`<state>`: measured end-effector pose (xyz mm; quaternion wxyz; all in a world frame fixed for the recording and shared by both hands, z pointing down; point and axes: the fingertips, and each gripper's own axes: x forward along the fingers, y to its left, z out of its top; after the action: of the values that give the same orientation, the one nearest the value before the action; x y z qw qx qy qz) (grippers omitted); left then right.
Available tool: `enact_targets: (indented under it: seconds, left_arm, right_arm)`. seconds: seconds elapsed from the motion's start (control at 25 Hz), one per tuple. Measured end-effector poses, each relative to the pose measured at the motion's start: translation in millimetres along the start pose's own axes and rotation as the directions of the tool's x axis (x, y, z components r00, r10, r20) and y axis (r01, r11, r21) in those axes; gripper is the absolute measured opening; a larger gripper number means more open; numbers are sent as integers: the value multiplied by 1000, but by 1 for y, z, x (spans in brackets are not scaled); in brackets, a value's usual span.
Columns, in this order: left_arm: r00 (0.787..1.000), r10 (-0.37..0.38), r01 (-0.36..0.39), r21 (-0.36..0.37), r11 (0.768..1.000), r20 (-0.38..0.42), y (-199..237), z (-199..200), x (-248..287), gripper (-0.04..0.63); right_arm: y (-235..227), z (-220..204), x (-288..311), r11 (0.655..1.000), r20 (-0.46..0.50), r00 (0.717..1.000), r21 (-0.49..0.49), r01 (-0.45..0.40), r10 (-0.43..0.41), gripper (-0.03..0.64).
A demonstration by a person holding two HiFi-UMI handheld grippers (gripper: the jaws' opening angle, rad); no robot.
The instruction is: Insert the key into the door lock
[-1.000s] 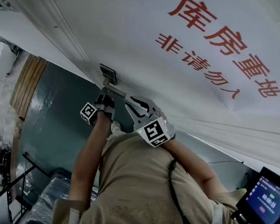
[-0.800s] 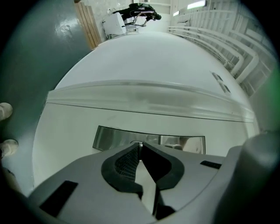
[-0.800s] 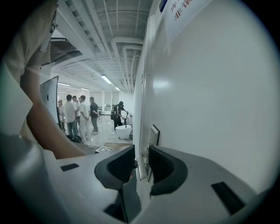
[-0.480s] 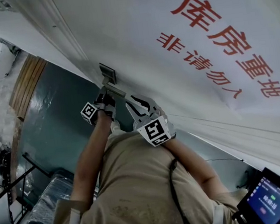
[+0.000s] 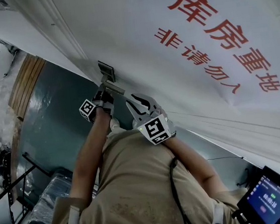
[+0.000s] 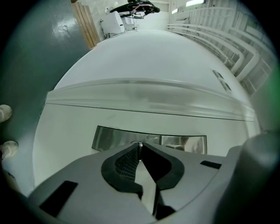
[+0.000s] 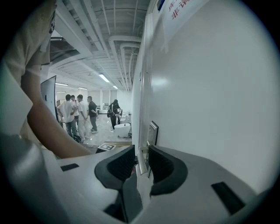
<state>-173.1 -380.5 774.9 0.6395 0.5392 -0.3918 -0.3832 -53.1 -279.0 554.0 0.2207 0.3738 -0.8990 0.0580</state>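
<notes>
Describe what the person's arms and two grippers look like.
Both the left gripper and the right gripper have pale grey moulded bodies and jaws lined with black ribbed pads. Each carries a white cube with black square markers. The person wears a tan short-sleeved shirt, arms bare, with a black cable running down it.

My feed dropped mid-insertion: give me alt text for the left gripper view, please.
The left claw is shut on a thin metal key pointed at the steel lock plate just ahead on the white door. Whether it is in the keyhole cannot be seen.
</notes>
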Motion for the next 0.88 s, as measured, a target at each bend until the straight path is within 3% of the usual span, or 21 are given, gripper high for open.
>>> enact_targets:
  seconds: [0.12, 0.24, 0.64, 0.88]
  left_arm:
    - [1000, 3, -3, -21, 1000, 9, -4, -1, 1, 33]
    - [1000, 20, -20, 7, 1000, -15, -2, 1, 6, 34]
    - [1000, -11, 12, -40, 999, 10, -2, -2, 7, 34]
    - [1000, -5, 5, -13, 1000, 1, -2, -1, 11, 34]
  right_arm:
    - [0, 2, 0, 1000, 6, 1000, -1, 4, -4, 104]
    - [2, 3, -1, 1000, 4, 1000, -3, 5, -5, 104]
    - [2, 0, -2, 1000, -2, 1000, -6, 7, -7, 104]
    - [-1, 3, -1, 1000, 5, 1000, -9, 14, -14, 104]
